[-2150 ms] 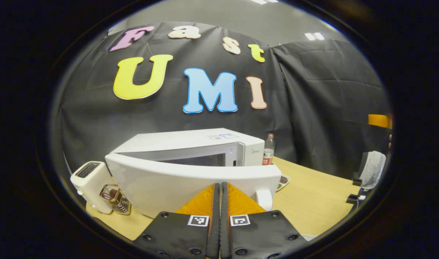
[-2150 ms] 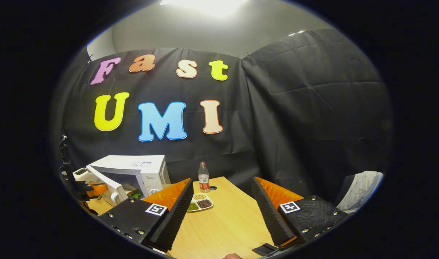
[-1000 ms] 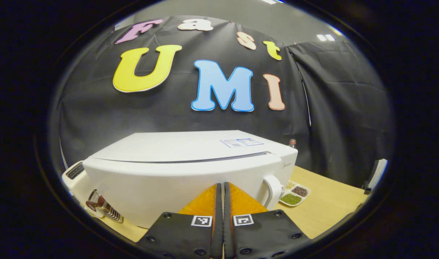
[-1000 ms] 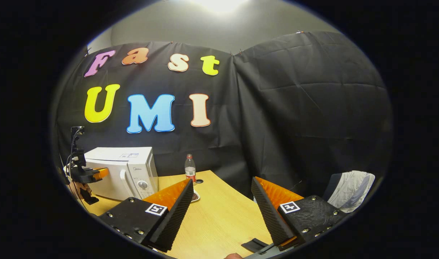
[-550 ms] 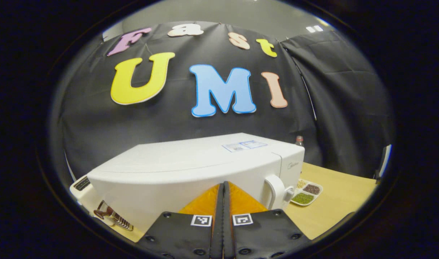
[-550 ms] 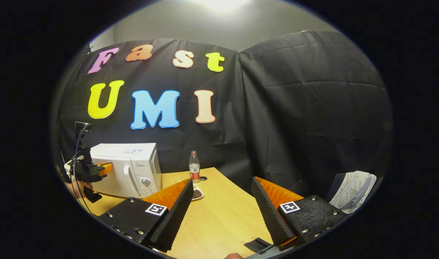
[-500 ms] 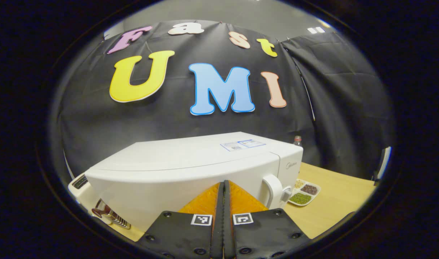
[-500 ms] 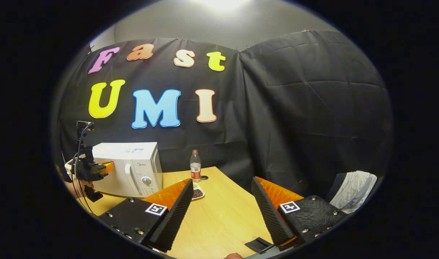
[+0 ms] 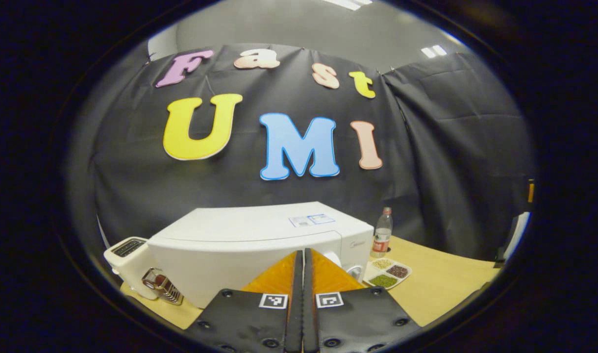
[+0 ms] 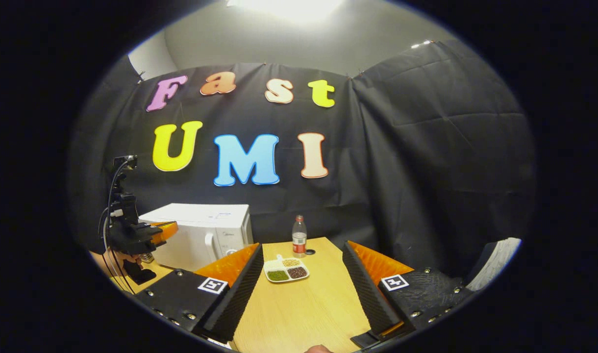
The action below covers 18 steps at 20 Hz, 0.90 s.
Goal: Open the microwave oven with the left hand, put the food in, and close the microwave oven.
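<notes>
The white microwave (image 9: 260, 240) stands with its door shut, right in front of my left gripper (image 9: 301, 252), which is shut with nothing between its fingers. In the right gripper view the microwave (image 10: 201, 233) sits at the left, and the left gripper (image 10: 164, 229), held by a hand, points at its door from a short way off. The food, a white tray of grains in three compartments (image 10: 286, 269), lies on the table just ahead of my open right gripper (image 10: 303, 246). That tray (image 9: 387, 273) also lies to the right of the microwave.
A plastic bottle (image 10: 299, 235) stands behind the tray near the wall. A white toaster (image 9: 127, 257) and a small metal rack (image 9: 161, 286) sit left of the microwave. The wooden table (image 10: 309, 309) stretches out under my right gripper. A pale cloth (image 10: 495, 255) hangs at far right.
The microwave door swung from ajar to fully shut under my left gripper, which has since drawn back a little. My right gripper stayed open and turned toward the tray.
</notes>
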### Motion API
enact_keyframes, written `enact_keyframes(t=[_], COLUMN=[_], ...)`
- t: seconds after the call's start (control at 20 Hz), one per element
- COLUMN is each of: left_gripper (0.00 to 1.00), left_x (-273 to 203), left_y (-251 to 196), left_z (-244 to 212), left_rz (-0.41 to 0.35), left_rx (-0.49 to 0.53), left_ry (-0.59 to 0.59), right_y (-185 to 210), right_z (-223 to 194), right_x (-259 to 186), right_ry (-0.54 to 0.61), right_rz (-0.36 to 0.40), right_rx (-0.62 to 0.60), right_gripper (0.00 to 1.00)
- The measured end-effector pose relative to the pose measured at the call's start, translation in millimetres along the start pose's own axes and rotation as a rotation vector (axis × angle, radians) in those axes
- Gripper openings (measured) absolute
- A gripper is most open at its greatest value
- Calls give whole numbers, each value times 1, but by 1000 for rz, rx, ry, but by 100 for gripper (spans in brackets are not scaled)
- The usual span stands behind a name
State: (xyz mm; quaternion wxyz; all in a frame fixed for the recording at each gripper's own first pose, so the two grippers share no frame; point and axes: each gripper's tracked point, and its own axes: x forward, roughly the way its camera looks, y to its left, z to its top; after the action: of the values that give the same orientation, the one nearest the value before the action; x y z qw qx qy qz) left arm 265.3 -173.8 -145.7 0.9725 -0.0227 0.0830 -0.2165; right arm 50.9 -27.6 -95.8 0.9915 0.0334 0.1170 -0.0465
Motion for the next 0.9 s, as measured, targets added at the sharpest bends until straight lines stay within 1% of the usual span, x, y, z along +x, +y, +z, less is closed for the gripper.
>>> enact_keyframes(t=[0.1,0.15,0.25,0.3,0.35,0.4,0.45,0.5,0.55,0.65,0.8,0.85,0.9], left_gripper=[7,10,10,7,10,7,10,7,7,7,7,12,20], left_x=[-33,-50,-83,-98,-115,-130,-144,-158,-173,-199,-235,-247,-260], left_y=[-10,-15,-23,-27,-30,-33,-34,-35,-37,-37,-27,-23,-16], left_z=[14,21,34,40,44,48,52,57,60,69,79,83,87], left_rz=[29,45,74,90,109,123,140,150,156,166,198,213,232], left_rx=[6,3,-17,-26,-31,-33,-30,-26,-22,-16,-3,7,18], left_ry=[-20,-27,-41,-48,-57,-61,-65,-67,-70,-75,-86,-95,-103], right_y=[2,3,3,2,1,2,4,6,7,13,31,37,42], right_z=[3,4,4,5,5,7,7,9,9,12,15,17,20], right_x=[-3,-6,-12,-15,-19,-23,-28,-31,-34,-40,-46,-49,-52], right_ry=[-22,-29,-33,-34,-32,-33,-34,-38,-40,-56,-68,-73,-82], right_rz=[57,86,137,152,165,180,197,210,219,231,258,267,274], right_rx=[3,10,20,21,31,45,57,61,58,56,70,64,52], right_gripper=[98,98,98,98,98,98,98,98,98,98,98,98,98])
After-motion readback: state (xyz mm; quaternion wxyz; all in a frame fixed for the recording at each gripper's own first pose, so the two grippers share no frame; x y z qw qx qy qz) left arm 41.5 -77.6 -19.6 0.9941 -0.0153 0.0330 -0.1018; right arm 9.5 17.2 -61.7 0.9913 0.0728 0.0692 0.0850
